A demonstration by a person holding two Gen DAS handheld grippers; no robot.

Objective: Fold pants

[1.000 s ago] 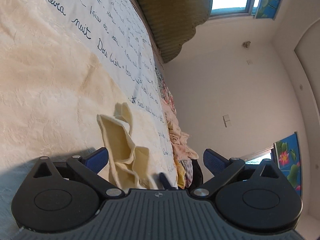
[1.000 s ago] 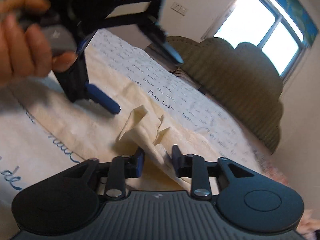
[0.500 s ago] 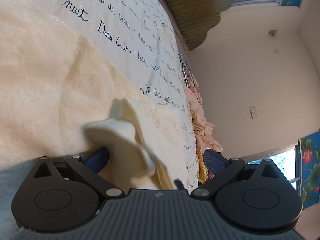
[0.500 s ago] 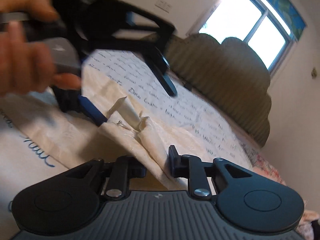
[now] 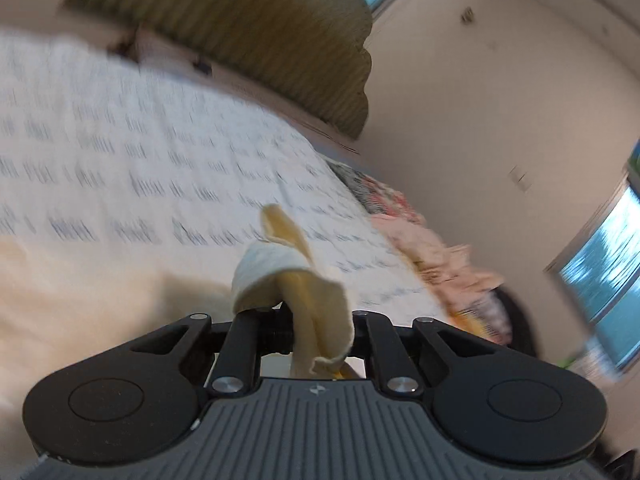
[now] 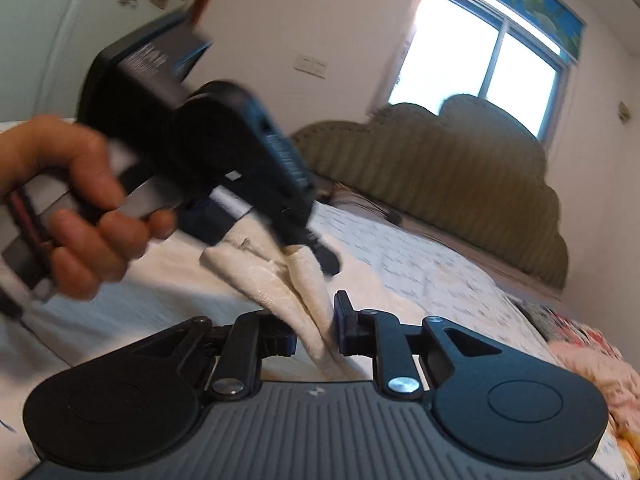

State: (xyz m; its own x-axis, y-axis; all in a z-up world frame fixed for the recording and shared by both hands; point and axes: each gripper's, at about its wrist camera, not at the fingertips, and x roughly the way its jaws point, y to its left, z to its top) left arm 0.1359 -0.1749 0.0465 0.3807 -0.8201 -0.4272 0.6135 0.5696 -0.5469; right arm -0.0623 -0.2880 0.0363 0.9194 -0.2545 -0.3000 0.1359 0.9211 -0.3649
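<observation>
Pants (image 5: 304,300) here are a pale cream, slightly textured fabric, bunched up into thick soft folds rather than lying flat, with a yellower tint where light hits the inside of a fold. In the left wrist view the left claw (image 5: 316,320) has its two fingers pulled in close together around a wad of that fabric, which sticks up and forward out of the grip like a little flap and also hangs down behind the fingers. The rest of the cloth trails off to the left over the bed (image 5: 120,152), which has a white cover printed with blue handwriting, pretty smeared by motion blur. In the right wrist view the right claw (image 6: 316,336) is also pinched in on a rope-like strand of the pants (image 6: 308,308), the cloth running straight between both fingers, though a sliver of gap shows beside the right-hand pad (image 6: 343,322). From there the fabric climbs up and left to the left claw (image 6: 280,236), held in the person's hand (image 6: 80,208) just above and beyond, so both claws grip the same bunch quite near each other. A ribbed olive headboard (image 6: 440,168) sits behind the bed, and a pile of pinkish clothes (image 5: 436,256) lies at its far edge.
</observation>
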